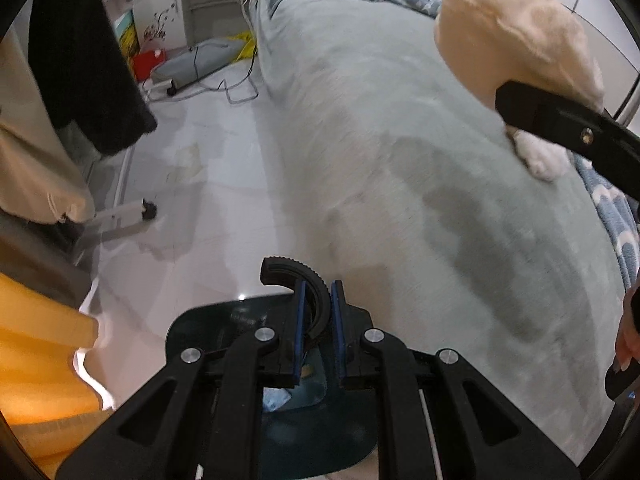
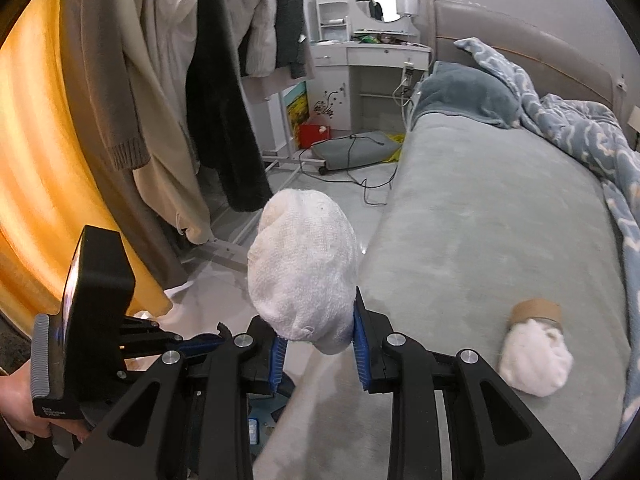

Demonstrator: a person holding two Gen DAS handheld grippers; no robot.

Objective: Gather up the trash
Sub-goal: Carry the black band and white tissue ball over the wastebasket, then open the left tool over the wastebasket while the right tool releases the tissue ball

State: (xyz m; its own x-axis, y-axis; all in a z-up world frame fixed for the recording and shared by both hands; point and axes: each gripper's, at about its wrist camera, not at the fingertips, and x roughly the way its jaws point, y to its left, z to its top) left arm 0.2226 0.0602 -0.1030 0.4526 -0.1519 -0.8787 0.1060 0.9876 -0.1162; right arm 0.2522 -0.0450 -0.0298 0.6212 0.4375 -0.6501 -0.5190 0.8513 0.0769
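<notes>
My right gripper (image 2: 317, 354) is shut on a white paper wad (image 2: 302, 276) and holds it up beside the bed's edge. In the left wrist view the same wad (image 1: 516, 36) looks pale orange at the upper right, above the right gripper's black finger. My left gripper (image 1: 318, 314) is shut on the curved black rim (image 1: 298, 276) of a dark trash bin (image 1: 312, 432) that sits below it on the floor. A second white wad (image 2: 534, 362) lies on the bed against a cardboard tube (image 2: 536, 310); this wad shows in the left wrist view (image 1: 540, 160) too.
The grey-green bed (image 2: 500, 208) fills the right side, with a blue patterned blanket (image 2: 580, 136) along its far edge. A clothes rack with coats (image 2: 168, 92) stands at the left by an orange curtain (image 2: 36, 160). Cables (image 2: 360, 176) and a red box (image 2: 314, 134) lie on the floor.
</notes>
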